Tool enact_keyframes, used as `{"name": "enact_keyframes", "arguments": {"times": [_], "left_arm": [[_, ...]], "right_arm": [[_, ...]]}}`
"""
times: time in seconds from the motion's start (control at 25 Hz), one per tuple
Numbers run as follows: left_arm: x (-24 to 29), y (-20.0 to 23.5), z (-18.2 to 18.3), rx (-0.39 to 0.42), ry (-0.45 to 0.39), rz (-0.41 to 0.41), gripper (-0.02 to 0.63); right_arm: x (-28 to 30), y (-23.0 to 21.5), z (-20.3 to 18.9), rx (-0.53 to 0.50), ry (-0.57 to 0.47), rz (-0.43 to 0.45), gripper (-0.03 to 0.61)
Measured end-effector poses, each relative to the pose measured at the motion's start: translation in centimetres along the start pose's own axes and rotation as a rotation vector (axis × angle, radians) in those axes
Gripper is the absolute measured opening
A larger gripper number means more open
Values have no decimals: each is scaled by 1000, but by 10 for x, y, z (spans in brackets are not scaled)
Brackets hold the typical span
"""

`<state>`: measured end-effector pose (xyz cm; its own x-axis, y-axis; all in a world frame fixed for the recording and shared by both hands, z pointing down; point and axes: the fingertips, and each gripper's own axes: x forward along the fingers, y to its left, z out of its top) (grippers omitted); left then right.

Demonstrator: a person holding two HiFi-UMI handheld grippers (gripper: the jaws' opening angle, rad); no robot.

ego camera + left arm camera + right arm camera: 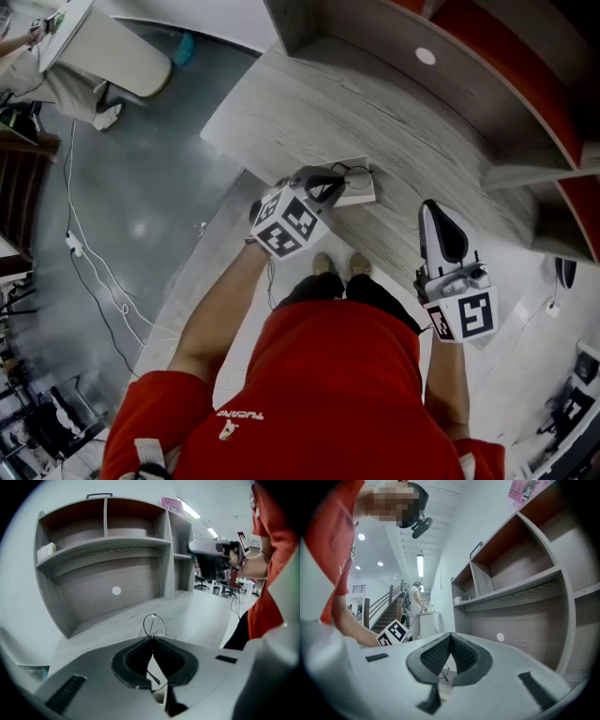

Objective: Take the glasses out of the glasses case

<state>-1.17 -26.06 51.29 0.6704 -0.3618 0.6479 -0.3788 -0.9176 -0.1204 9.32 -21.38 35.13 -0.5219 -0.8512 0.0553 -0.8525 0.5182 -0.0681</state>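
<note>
Step in hand: pulling the glasses out of the case. The grip is made, but I judge the lift-out isn't finished. My left tongs (330,190) (152,640) are clamped narrow on the thin wire glasses (154,625). One round rim pokes up just past the tips, and a side arm shows through the gap behind them. The white case (360,193) lies on the desk (309,103), right under and just ahead of the left tips. I can't tell if the frame touches the case. Next move, I'd say: raise the left tongs straight up and clear of the case, gently, since the wire looks thin and could slip or bend. My right tongs (430,208) (451,637) are off to the right, well apart from the case, tips pressed together with nothing between them. They could pin the case if it drags along.
</note>
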Motion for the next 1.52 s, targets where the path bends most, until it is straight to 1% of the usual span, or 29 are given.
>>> {"name": "enact_keyframes", "arguments": {"times": [0.32,0.44,0.6,0.76,0.88,1.0,1.12,1.16,1.2,1.28,1.52], "left_arm": [[-35,1,38,-47,-135,42,15],[-52,0,56,-74,-207,49,15],[-80,1,86,-118,-329,54,14],[-110,1,116,-146,-423,48,15],[-128,-4,133,-151,-458,30,15],[-141,-13,147,-130,-492,18,15],[-151,-20,156,-109,-511,6,15],[-154,-23,158,-106,-516,0,15],[-157,-25,160,-104,-522,-7,14],[-164,-31,163,-99,-535,-26,15],[-175,-47,170,-63,-557,-74,14]], "right_arm": [[-5,6,2,5,-10,19,5],[-7,8,1,21,-12,26,5],[-9,11,-4,65,-8,49,5],[-5,26,-12,126,14,104,5],[1,40,-20,185,34,158,6],[6,52,-26,237,42,211,6],[10,59,-28,309,41,265,13],[11,61,-28,341,39,284,42],[13,62,-28,377,36,303,58],[15,65,-27,459,26,344,72],[24,75,-19,728,-22,500,165]]}}
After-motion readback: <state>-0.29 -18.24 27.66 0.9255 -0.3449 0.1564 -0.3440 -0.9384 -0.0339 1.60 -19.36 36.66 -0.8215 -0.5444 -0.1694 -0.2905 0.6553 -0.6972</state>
